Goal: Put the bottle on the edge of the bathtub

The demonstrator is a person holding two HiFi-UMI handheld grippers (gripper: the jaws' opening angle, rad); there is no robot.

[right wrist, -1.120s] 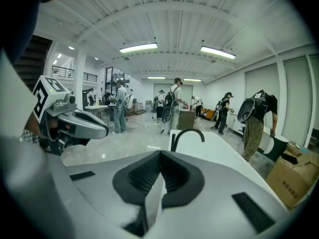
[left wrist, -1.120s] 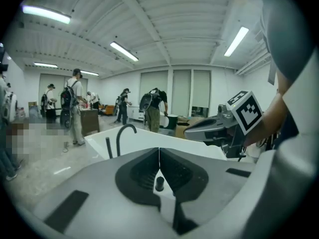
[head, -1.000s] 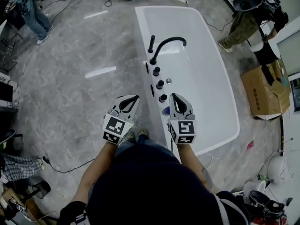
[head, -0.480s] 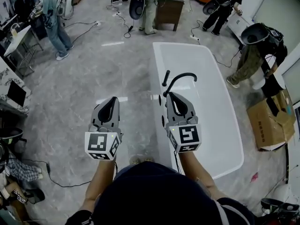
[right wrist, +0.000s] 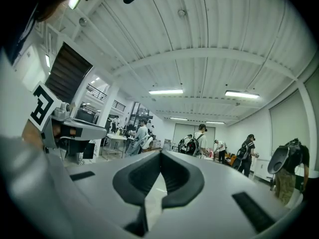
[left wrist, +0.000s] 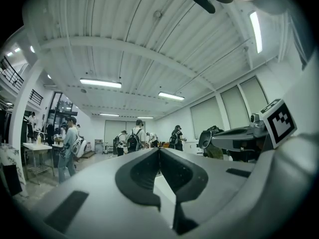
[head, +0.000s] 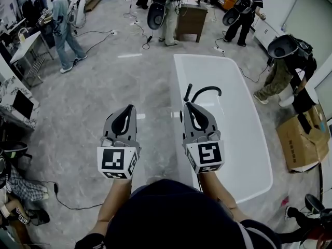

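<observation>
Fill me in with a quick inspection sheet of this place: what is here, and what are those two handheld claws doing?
Surface: white bathtub with a black faucet on its near edge, standing on a grey floor.
Job's things: bottle, nothing seen; the right gripper covers part of the tub's edge.
Clutter: cardboard box right of the tub.
Grippers: left gripper shut and empty, over the floor; right gripper shut and empty, over the tub's edge.
Cables: black cable on the floor at lower left; more near the far people.
Surroundings: several people standing around the hall, a wooden cabinet beyond the tub.
</observation>
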